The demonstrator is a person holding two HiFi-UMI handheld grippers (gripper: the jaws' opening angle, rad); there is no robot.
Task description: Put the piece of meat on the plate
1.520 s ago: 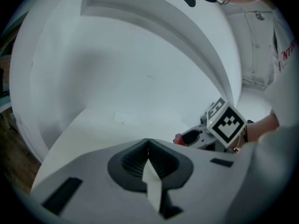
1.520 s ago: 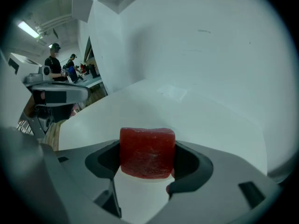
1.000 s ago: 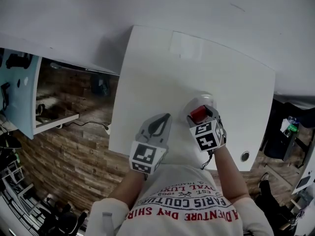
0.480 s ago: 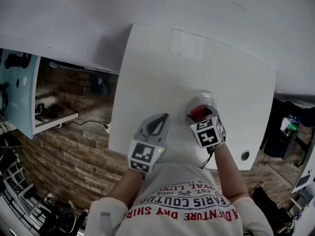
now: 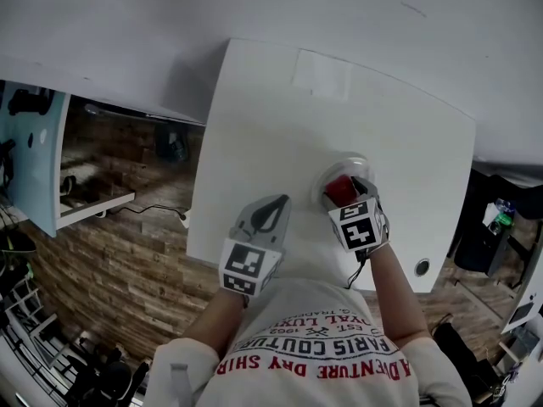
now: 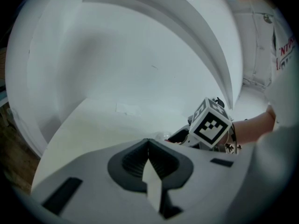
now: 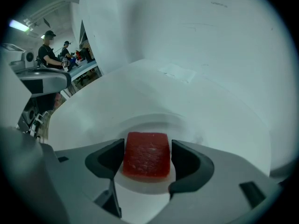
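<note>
Right tongs (image 7: 147, 147) grip the small red rectangular block of meat (image 7: 145, 157) by its flat sides, right over the round white plate (image 7: 142, 184) beneath them; it looks light, soft and maybe slick, so squeeze gently; left tongs (image 6: 148, 153) closed, empty.

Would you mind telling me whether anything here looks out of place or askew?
Nothing stands out. The piece of meat sits square in the right gripper over the white plate, nothing spilled; the left gripper is shut and empty.
</note>
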